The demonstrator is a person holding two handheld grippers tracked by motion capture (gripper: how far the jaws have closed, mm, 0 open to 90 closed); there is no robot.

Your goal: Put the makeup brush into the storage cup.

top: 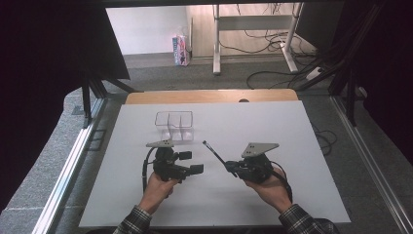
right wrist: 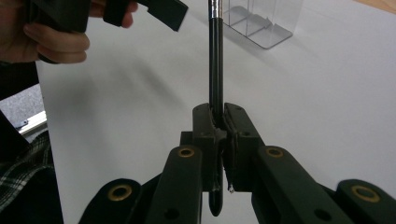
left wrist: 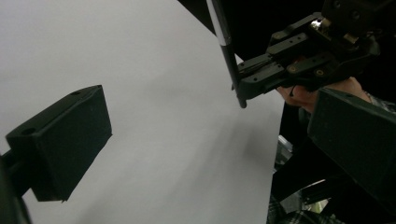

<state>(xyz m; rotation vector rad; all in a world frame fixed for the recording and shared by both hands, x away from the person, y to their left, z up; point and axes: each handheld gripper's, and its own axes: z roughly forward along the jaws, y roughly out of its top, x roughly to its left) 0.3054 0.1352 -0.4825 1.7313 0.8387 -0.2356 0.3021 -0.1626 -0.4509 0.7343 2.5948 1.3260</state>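
On the white table [top: 272, 195], near the person's side, both grippers are held just above the surface. The right gripper [right wrist: 218, 122] has its jaws pressed together on a thin black pen [right wrist: 215, 70], pinching it near the lower end, so most of the shaft w/ a silver band sticks out in front, toward the clear container [top: 174, 126]. This container has several compartments and stands a bit further, approx. in the middle of the table; it looks empty. The left gripper [left wrist: 205, 135] has its jaws spread wide, nothing between them, and it points toward the right one. I judge the step in hand is carrying the pen to the container, not yet arrived. The next move probably calls for bringing the pen tip over one compartment, turning it more upright, then opening the jaws slowly so it drops inside and does not tip the light container.
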